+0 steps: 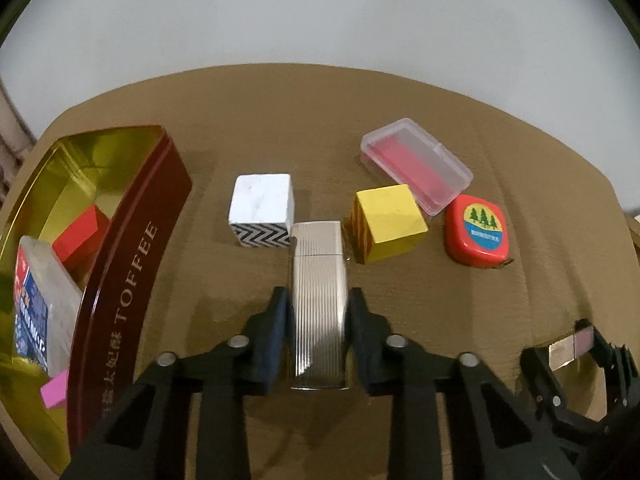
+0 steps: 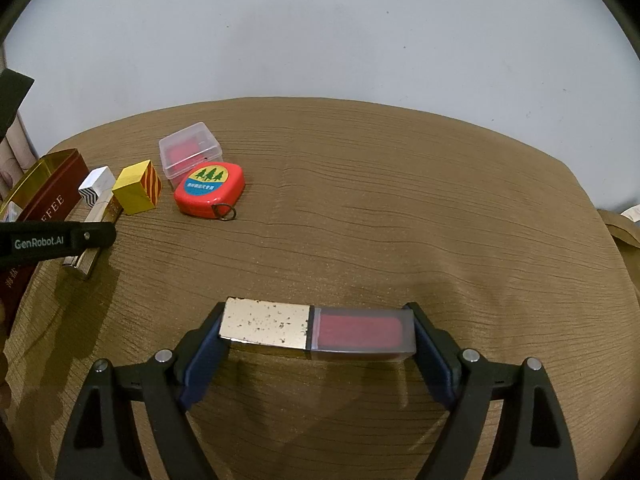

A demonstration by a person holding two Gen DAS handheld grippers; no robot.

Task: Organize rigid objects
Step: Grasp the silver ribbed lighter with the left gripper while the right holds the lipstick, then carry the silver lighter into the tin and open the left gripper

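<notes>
We see our left gripper (image 1: 318,312) closed tight on a ribbed silver metal lighter (image 1: 318,280), its blue pads pressed against the lighter's two long sides. The lighter lies flat on the cloth, its hinged cap end pointing away from us. Just past that cap, to the left, sits a white cube with a black zigzag face (image 1: 262,210), and to the right a yellow cube with a red-striped side (image 1: 386,228); both stand very near the lighter's far end, so the way ahead between them is narrow. Beyond the yellow cube lies a clear plastic case with a red insert (image 1: 416,164), and beside it a red tape measure with a tree sticker (image 1: 476,230).

To the left stands an open dark red toffee tin with a gold interior (image 1: 132,240). Inside it we see a red block (image 1: 80,236), a clear packet with blue printing (image 1: 36,304) and a pink block (image 1: 54,390).

Our right gripper (image 2: 318,332), well apart from the rest, holds a rectangular lip gloss tube with a speckled gold cap and red body (image 2: 316,328) endwise, jaws spread wide, a pad on each end.

Everything rests on a round table draped in ribbed tan cloth (image 2: 400,200), against a plain pale wall (image 2: 320,32).
</notes>
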